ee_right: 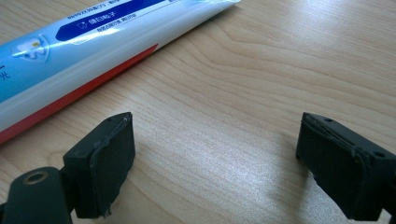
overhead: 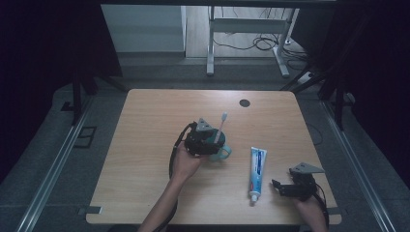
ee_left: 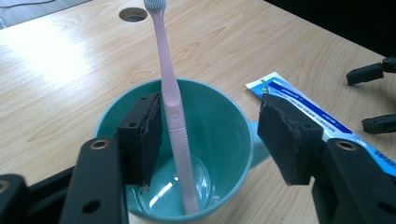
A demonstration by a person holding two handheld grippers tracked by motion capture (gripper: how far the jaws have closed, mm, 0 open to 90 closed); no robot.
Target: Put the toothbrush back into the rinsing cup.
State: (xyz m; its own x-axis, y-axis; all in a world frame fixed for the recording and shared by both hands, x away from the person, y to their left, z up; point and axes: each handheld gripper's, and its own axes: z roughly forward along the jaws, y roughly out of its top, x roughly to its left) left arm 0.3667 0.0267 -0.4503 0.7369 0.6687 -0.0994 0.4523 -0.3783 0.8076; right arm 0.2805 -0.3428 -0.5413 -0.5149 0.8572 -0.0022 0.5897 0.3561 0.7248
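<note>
Here, the left gripper [ee_left: 210, 140] has parted jaws straddling a pale pink plastic toothbrush [ee_left: 173, 107], standing nearly upright in a teal ceramic mug [ee_left: 219, 116] mid-table. One pad sits inside the mug rim, apparently just clear of the handle. Open room lies overhead. The right gripper [overhead: 285, 187] rests wide and empty beside a white-and-blue toothpaste tube [overhead: 257, 171].

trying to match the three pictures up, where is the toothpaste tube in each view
High view: the white and blue toothpaste tube lies right of centre, between the teal mug and the right tool.
Left gripper view: at the right, behind the right-hand jaw.
Right gripper view: upper left, lying flat.
Shared landmark: the light wooden table.
</note>
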